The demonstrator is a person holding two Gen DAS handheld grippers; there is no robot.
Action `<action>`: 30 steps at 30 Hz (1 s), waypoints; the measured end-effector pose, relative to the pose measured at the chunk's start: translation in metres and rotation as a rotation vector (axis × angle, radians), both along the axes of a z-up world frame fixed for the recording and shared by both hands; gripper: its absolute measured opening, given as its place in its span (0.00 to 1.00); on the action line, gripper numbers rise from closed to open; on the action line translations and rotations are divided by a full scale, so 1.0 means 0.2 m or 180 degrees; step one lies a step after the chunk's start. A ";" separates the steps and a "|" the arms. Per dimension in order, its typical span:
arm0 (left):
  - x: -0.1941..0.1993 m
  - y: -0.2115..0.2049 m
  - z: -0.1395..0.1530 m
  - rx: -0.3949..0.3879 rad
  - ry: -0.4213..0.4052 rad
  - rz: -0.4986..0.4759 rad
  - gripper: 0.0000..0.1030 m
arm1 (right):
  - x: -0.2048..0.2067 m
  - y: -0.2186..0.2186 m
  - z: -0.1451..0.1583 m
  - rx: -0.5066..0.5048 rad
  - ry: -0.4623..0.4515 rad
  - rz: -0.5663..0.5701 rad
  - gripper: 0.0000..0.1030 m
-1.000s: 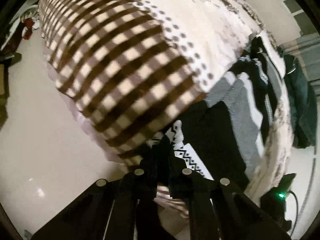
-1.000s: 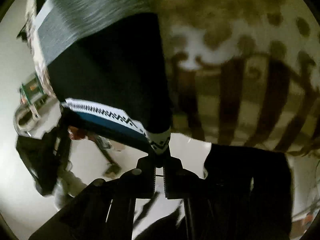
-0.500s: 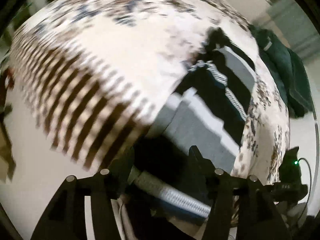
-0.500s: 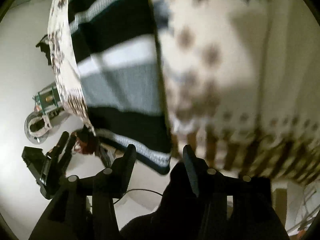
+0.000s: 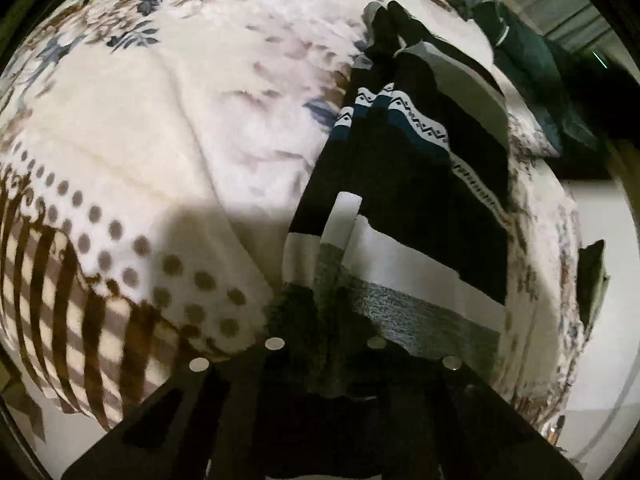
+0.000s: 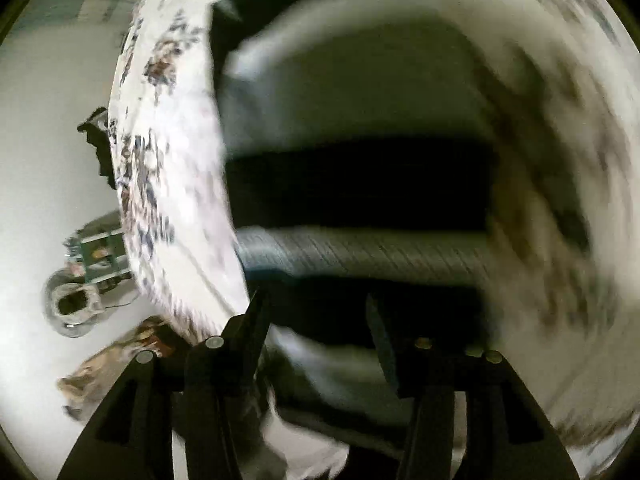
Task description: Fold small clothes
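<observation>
A knit sweater (image 5: pixel 400 184) with black, white and grey bands and a patterned blue stripe lies on the flowered blanket (image 5: pixel 180 120). In the left wrist view my left gripper (image 5: pixel 330 312) is shut on a raised ridge of the sweater near its grey band. The right wrist view is blurred. There my right gripper (image 6: pixel 314 300) hangs just above the sweater (image 6: pixel 360 184). Its jaws are opening and the pads do not press on the cloth.
A dark green garment (image 5: pixel 520 64) lies at the bed's far right. The blanket's checked border (image 5: pixel 60 300) hangs over the near left edge. On the pale floor (image 6: pixel 40 160) beside the bed stand a green-and-white box (image 6: pixel 100 252) and a round clear container (image 6: pixel 72 308).
Both grippers let go of the sweater's patterned hem and opened. The left one then moved over the sweater and shut on it again. The right one swung across above it, still open.
</observation>
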State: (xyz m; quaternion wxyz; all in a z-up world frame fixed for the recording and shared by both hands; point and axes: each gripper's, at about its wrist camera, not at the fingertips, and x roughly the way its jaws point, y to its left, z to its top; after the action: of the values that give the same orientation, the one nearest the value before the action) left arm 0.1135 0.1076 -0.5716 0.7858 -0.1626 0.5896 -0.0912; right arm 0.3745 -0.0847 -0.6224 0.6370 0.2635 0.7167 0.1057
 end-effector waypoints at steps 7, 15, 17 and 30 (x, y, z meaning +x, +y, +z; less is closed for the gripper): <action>0.00 0.10 0.01 -0.0302 0.0004 -0.0003 0.05 | 0.51 0.48 -0.19 -0.0876 0.0111 0.0509 0.21; 0.01 0.20 -0.02 -0.0442 0.0099 0.0064 0.06 | 0.48 0.52 -0.14 -0.1067 -0.0018 0.0493 0.14; 0.04 0.22 -0.08 -0.0583 0.0314 0.0078 0.09 | 0.49 0.55 -0.20 -0.1032 0.0079 0.0646 0.19; -0.12 0.35 -0.12 -0.0694 0.0727 -0.0305 0.43 | -0.68 -0.12 -0.29 -0.0089 0.0920 0.0074 0.58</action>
State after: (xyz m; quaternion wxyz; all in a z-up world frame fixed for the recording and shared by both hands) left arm 0.0897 0.1774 -0.5952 0.6861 -0.2280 0.6689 -0.1729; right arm 0.2380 -0.1081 -0.6802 0.5296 0.2586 0.8053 0.0641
